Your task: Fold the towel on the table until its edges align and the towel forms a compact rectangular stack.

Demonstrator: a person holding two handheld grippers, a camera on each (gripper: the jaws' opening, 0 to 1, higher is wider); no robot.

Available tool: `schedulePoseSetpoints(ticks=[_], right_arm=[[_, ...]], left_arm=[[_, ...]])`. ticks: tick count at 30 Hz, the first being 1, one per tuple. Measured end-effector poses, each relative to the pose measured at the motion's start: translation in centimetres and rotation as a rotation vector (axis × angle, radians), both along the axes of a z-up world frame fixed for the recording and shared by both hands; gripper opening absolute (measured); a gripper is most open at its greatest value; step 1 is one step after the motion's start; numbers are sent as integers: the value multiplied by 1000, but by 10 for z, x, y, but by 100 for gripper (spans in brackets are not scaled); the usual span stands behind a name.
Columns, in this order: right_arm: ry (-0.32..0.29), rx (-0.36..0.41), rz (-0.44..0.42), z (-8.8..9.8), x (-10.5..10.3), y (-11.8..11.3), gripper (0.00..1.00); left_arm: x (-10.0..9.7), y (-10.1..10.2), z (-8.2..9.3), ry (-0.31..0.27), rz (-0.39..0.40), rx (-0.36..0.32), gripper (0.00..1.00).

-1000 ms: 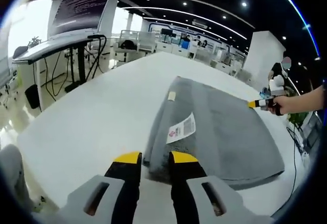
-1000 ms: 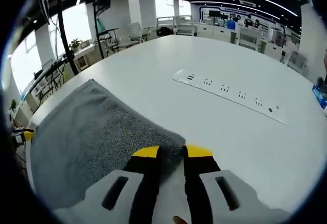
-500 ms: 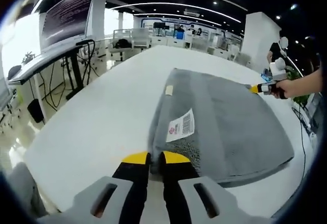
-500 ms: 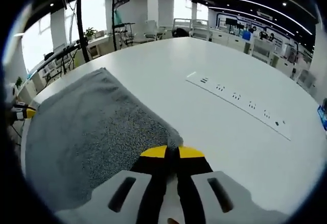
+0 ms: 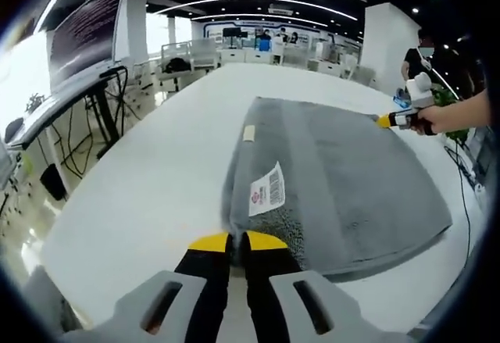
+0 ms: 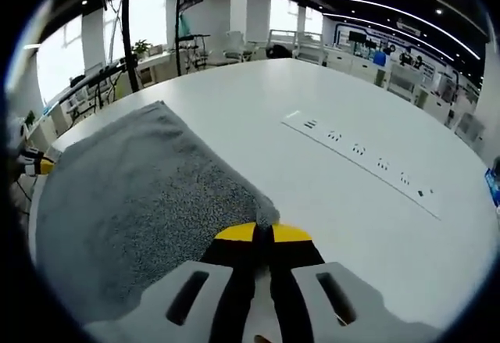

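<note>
A grey towel [image 5: 344, 171] lies folded on the white table [image 5: 156, 171], with a white barcode label [image 5: 266, 190] and a small tag near its left edge. My left gripper [image 5: 237, 240] is shut on the towel's near corner. In the right gripper view the same towel [image 6: 133, 202] spreads to the left, and my right gripper [image 6: 262, 231] is shut on its corner. The right gripper's yellow tip [image 5: 388, 121], held by a hand, shows at the towel's far right corner in the left gripper view. The left gripper's yellow tip [image 6: 41, 166] shows at the far left in the right gripper view.
A strip of power sockets [image 6: 359, 152] is set flush in the table to the right of the towel. A desk with a large monitor [image 5: 86, 34] and cables stands left of the table. Office desks and chairs fill the background. A person [image 5: 418, 46] stands far right.
Both grippers went from open, straddling the towel's corners, to shut on them. The left gripper view has also shifted slightly closer over the towel.
</note>
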State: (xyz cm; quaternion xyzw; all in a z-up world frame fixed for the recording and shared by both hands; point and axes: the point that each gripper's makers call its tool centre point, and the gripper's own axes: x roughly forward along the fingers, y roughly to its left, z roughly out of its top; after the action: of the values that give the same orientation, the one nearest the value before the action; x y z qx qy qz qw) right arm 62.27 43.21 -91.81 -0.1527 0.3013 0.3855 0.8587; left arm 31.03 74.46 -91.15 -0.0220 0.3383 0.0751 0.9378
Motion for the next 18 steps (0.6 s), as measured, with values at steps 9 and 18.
schedulePoseSetpoints(ticks=[9, 18], right_arm=[[5, 3, -57, -2, 12, -42, 3], [4, 2, -123, -1, 9, -86, 3]], left_arm=[[11, -37, -1, 15, -81, 4, 6], [19, -83, -4, 40, -203, 1, 6]])
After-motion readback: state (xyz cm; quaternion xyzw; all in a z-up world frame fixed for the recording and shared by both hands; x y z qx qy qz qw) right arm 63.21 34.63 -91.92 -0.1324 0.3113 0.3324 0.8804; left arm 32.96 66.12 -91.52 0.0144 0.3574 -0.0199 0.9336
